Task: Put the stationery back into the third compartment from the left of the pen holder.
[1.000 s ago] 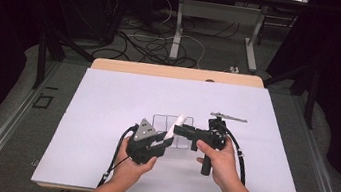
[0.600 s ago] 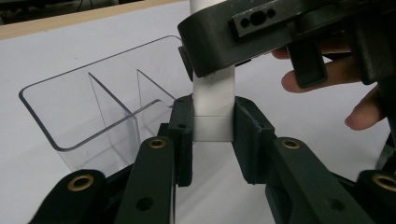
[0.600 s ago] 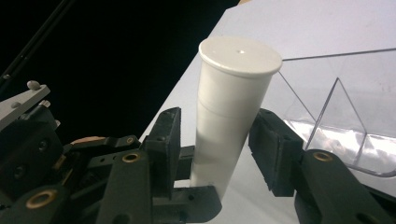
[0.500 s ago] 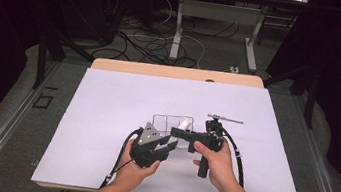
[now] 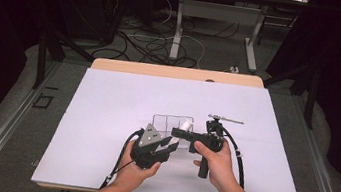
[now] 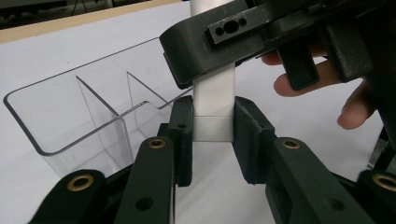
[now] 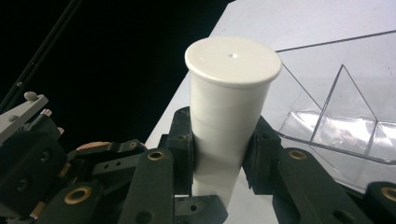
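Observation:
A white capped tube (image 5: 185,126) is held just above the table between both grippers. My left gripper (image 6: 213,126) is shut on its lower end, the pads pressing both sides of the tube (image 6: 213,100). My right gripper (image 7: 222,140) reaches in from the right and has just been closing. The tube (image 7: 229,102) is between its jaws and the pads touch it below the cap. In the high view, the left gripper (image 5: 171,145) and the right gripper (image 5: 177,133) meet at the front of a clear divided tray (image 5: 165,121).
The clear tray (image 6: 70,116) has thin partitions and stands on the white sheet (image 5: 105,117) covering the table. A thin metal tool (image 5: 226,119) lies behind the right hand. The table's wooden far edge (image 5: 177,71) borders dark floor with cables.
The right gripper's jaws have drawn in around the white tube. Both hands stay where they were, and the left grip on the tube is unchanged.

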A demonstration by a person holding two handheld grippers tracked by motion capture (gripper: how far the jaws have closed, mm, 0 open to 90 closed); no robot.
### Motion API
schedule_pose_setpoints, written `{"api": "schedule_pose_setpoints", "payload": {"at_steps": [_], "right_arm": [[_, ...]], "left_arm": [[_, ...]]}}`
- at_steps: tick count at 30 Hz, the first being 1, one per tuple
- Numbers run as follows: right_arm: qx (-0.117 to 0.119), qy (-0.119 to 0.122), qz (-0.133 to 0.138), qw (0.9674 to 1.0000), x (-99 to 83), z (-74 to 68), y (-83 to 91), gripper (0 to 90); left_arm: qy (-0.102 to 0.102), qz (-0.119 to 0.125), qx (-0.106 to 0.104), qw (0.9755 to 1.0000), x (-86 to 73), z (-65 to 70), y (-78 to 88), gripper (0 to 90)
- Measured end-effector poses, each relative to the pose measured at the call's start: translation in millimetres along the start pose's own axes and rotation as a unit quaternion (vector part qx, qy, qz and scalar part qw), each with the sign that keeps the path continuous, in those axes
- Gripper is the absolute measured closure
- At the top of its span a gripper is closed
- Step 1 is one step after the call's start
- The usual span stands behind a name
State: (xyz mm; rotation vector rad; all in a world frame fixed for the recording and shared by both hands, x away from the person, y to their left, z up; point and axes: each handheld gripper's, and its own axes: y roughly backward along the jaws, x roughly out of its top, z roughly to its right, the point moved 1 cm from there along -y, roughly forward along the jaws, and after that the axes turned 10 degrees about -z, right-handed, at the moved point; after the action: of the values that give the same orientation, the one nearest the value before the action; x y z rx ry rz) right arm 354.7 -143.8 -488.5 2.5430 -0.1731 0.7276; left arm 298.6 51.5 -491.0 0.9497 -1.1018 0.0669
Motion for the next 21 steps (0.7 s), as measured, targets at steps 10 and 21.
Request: {"api": "schedule_pose_setpoints", "payload": {"at_steps": [10, 21], "right_arm": [[-0.001, -0.001, -0.002, 1.0, 0.5, 1.4, 0.4, 67.9], [-0.011, -0.002, 0.007, 0.9999, 3.3, 2.7, 5.3, 67.9]], "left_arm": [[0.009, 0.001, -0.009, 0.9999, -0.1, -1.0, -1.6, 70.1], [0.029, -0.006, -0.013, 0.9995, -1.5, -7.6, -0.3, 60.6]]}}
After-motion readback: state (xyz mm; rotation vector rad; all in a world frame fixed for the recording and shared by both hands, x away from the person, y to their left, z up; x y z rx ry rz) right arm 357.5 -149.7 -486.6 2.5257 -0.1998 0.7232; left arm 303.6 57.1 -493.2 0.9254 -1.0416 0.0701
